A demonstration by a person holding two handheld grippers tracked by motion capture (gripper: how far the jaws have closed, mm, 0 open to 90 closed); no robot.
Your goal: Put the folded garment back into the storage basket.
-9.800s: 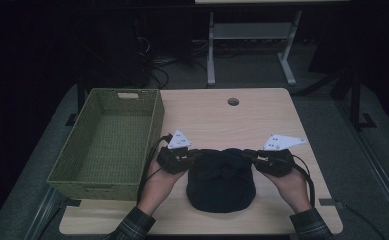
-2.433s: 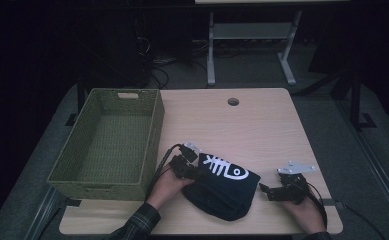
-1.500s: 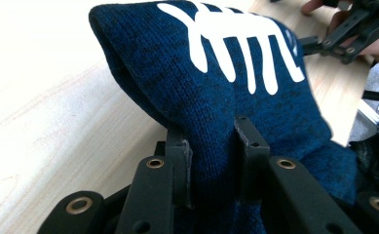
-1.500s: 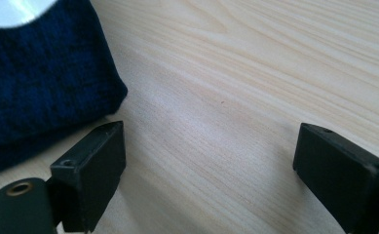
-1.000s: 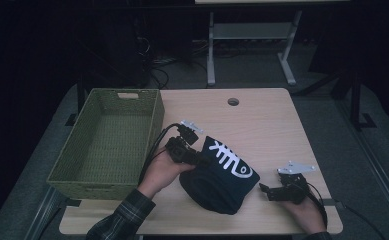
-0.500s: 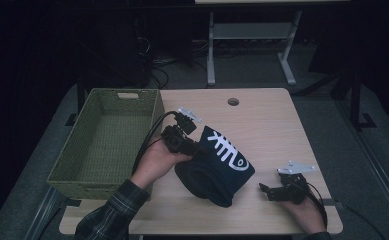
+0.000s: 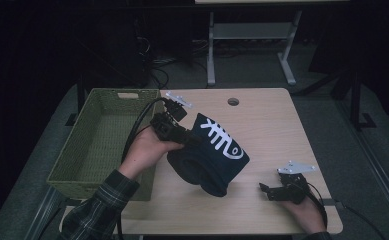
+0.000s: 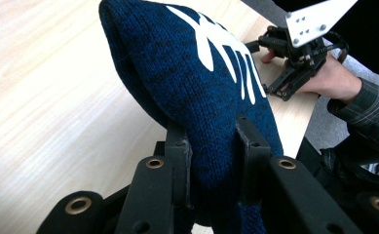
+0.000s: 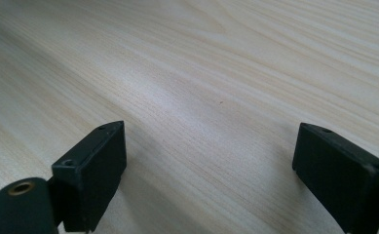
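Observation:
A dark blue knit hat with a white fishbone print hangs tilted above the table, near its middle. My left gripper is shut on the hat's edge; in the left gripper view both jaws pinch the blue knit. My right gripper rests low at the table's front right, apart from the hat, its jaws wide open over bare wood. The left gripper view also shows the right gripper farther off in the other hand.
A green woven basket stands at the table's left edge, close to my left hand. A round cable hole sits at the table's far edge. Chair and desk legs stand on the dark floor beyond the table.
My left gripper has lifted the hat off the table and carried it up and leftward, toward the basket, tilting it. The right gripper let go and stays at the front right.

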